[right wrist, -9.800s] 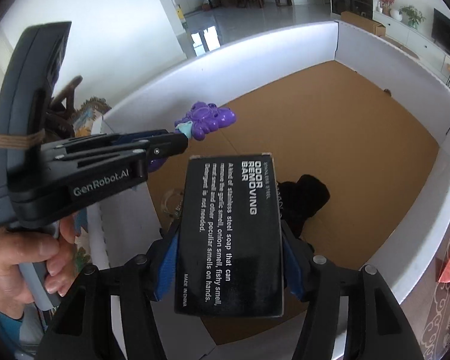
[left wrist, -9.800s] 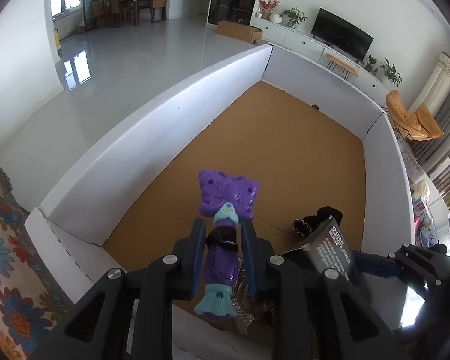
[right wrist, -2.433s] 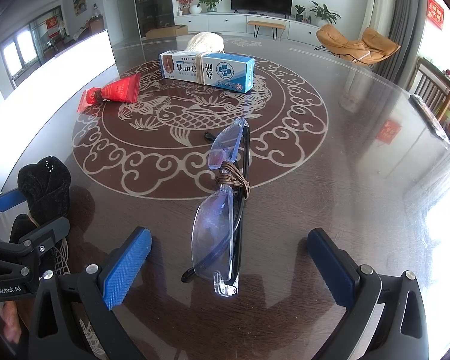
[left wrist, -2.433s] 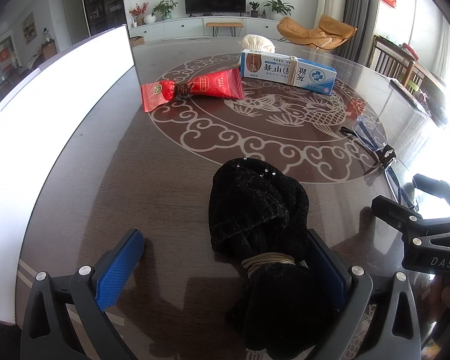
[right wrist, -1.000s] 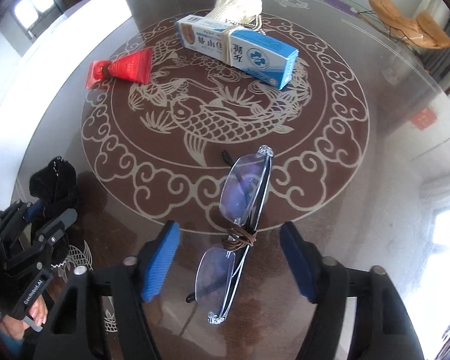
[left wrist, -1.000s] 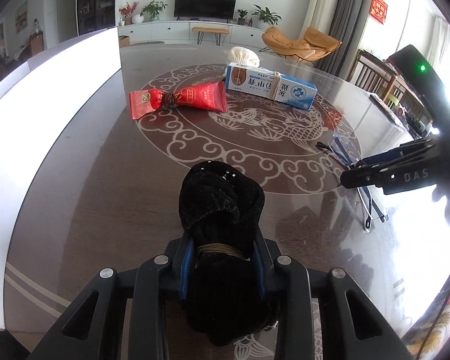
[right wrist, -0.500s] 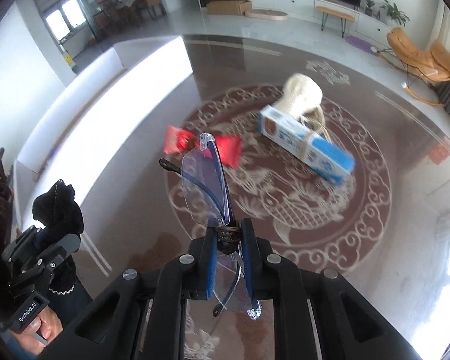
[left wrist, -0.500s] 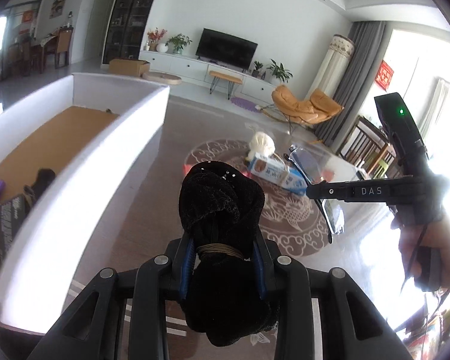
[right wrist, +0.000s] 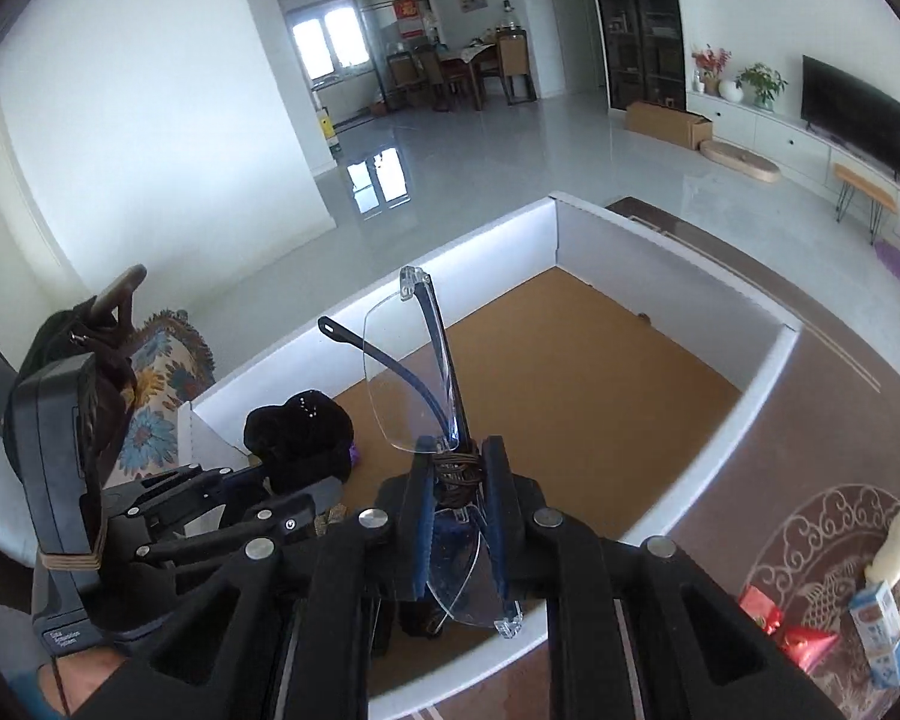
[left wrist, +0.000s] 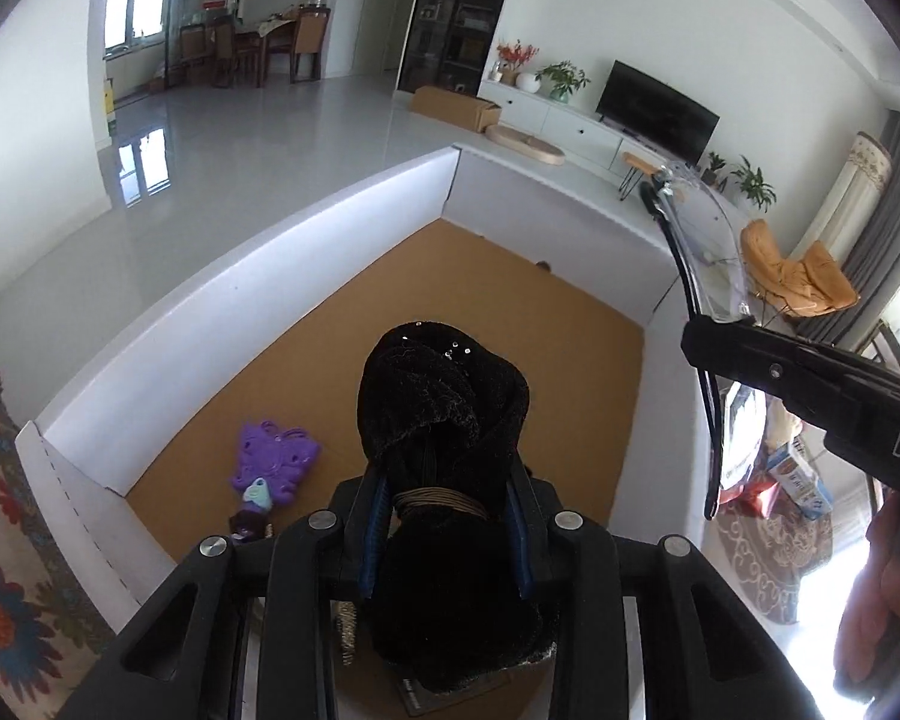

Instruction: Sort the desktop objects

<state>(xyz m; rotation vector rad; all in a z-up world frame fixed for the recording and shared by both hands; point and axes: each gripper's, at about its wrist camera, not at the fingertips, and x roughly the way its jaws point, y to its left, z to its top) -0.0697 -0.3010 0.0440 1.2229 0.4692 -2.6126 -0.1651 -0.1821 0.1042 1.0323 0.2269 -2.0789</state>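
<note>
both claws are clamped over the white-walled box (left wrist: 306, 240): left claw (left wrist: 447, 531) grips the black cloth bundle (left wrist: 444, 396), right claw (right wrist: 457, 525) grips the folded glasses (right wrist: 414, 372).

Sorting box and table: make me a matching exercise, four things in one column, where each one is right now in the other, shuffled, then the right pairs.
Things
1. black fabric bundle
2. glasses
3. purple toy
4. blue and white carton

Places
A. lying on the brown floor of the white box
B. clamped in the left gripper, above the box
C. on the patterned table, beside a red packet
D. clamped in the right gripper, held over the box

Pairs: 1-B, 2-D, 3-A, 4-C
</note>
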